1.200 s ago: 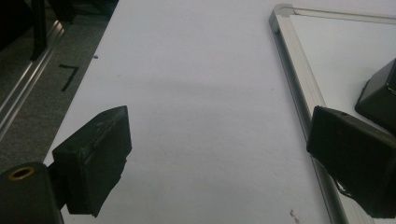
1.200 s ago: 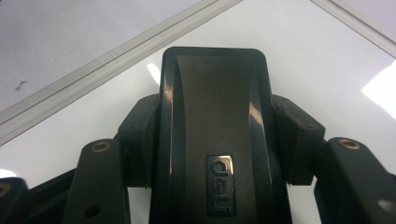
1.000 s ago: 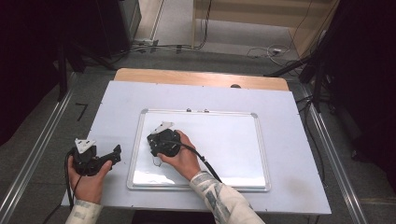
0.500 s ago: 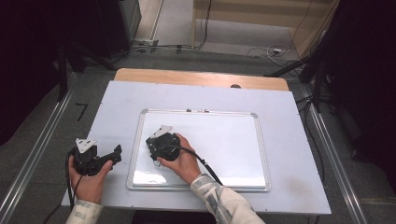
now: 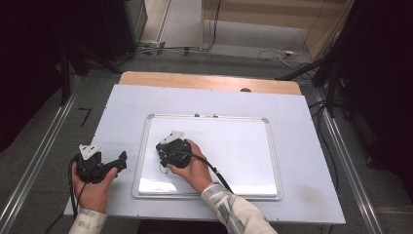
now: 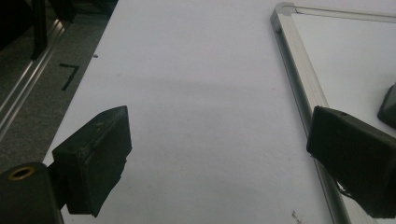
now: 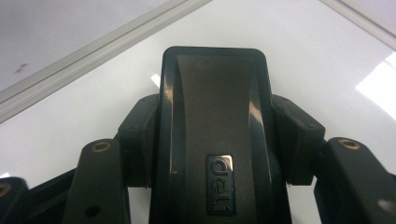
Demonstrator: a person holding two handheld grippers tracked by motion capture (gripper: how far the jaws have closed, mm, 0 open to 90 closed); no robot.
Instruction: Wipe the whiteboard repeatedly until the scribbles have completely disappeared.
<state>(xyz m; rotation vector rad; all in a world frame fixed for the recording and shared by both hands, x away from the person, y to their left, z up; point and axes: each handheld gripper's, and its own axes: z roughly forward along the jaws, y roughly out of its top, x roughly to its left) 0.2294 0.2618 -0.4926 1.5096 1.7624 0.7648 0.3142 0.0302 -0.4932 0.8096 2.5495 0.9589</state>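
The black eraser (image 7: 215,135), a block with the raised "deli" mark on its back, sits clamped between the jaws of the right gripper (image 5: 171,152), pressed flat on the whiteboard (image 5: 234,146) near its left edge, about halfway down. Against the pictures from a second and half a second ago, the right gripper has slid a little toward the board's left side and nearer the person, while the board itself has stayed put. That reads as a wiping stroke in progress along the left part of the board. Apart from a small dark mark just beside the gripper in the high view, the board shows clean, glossy white, so my judgement is that the wiping is well along or nearly done.

The left gripper (image 5: 100,163) has not moved over that second; it rests just off the board's left frame, jaws spread wide with nothing between them, and its own view looks along the bare surface with the aluminium frame (image 6: 299,88) running past on the right.

The whiteboard lies flat on a pale tabletop (image 5: 126,107) with a strip of wood (image 5: 204,80) along its far edge. Metal rails (image 5: 44,146) flank it on both sides. Beyond lie grey floor, loose cables (image 5: 272,51) and dark stands.
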